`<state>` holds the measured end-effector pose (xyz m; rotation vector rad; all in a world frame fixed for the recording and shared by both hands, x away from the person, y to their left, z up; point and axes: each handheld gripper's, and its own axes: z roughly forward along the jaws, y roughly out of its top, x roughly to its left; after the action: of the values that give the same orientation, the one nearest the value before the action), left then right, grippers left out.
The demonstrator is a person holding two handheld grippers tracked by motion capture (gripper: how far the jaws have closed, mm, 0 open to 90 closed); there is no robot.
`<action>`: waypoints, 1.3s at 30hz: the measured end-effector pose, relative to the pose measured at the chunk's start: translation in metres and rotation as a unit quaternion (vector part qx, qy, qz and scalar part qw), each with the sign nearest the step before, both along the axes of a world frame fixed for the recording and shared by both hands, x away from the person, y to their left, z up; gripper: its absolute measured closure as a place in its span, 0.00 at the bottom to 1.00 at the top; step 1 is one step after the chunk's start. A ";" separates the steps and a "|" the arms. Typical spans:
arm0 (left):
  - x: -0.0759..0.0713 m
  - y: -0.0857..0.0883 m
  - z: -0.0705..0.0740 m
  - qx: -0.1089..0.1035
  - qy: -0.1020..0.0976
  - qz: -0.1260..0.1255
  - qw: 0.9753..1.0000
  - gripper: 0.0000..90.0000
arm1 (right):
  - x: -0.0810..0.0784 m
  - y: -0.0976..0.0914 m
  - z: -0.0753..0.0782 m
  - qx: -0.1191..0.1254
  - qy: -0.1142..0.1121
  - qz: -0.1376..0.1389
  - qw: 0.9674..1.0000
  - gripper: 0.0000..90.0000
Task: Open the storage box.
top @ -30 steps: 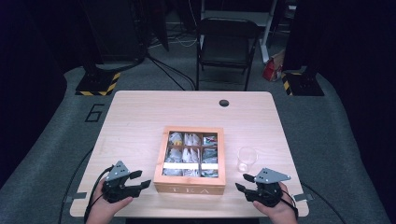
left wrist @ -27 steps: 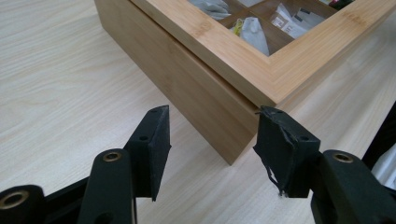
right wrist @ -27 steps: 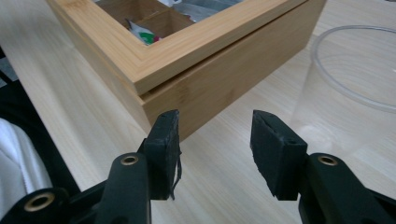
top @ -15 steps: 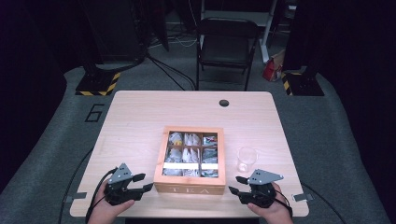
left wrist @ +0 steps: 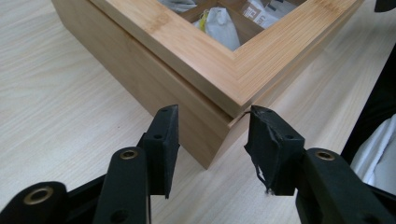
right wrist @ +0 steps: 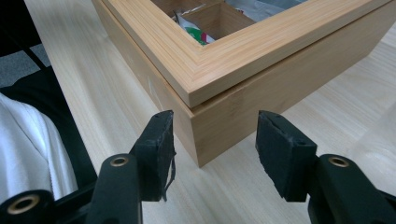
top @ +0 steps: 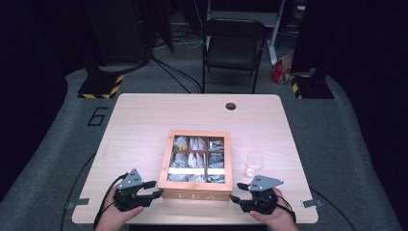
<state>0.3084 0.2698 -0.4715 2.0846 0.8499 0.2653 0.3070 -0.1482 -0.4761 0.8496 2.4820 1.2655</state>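
1. Dark room, black curtains, a folding chair past the far edge, and my light wood counter in the middle of it all. The tea box sits near my edge of the counter, glass-window lid down, tea bags in their compartments under it

2. My left tongs are at the box's near left corner. In the left gripper view that corner sits between the jaws, which have just been closing in but are spread, no pad pressing the wood that I can see

3. My right tongs are at the near right corner, same deal: spread, the jaws have just been opening a bit, and the corner pokes in between without contact

4. What could go wrong: I'm coming at corners, not flat sides. Squeeze there and the pads could skate off the angled faces, and the box twists or scoots on the smooth counter

5. If one side bites the lid and the other bites the base, I reckon the lid lifts crooked and jams

6. A drinking glass stands just beside the box's right side, near my right hand. Shove the box that way and it could tip

7. My right pad looks frayed, so grip may be weaker there
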 end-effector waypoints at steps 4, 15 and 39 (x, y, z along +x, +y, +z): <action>0.001 -0.003 0.000 -0.002 0.001 -0.004 1.000 0.63 | 0.002 0.004 0.000 -0.001 -0.007 0.004 1.000 0.54; 0.000 -0.010 0.001 0.009 -0.011 -0.004 1.000 0.62 | 0.003 0.010 0.001 0.001 -0.025 0.007 1.000 0.61; -0.001 -0.027 0.001 0.013 -0.026 -0.001 1.000 0.64 | 0.010 -0.002 0.002 0.010 -0.019 -0.019 1.000 0.71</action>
<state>0.3075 0.2428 -0.4703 2.0944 0.8179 0.3292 0.3174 -0.1498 -0.4738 0.8644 2.4174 1.2831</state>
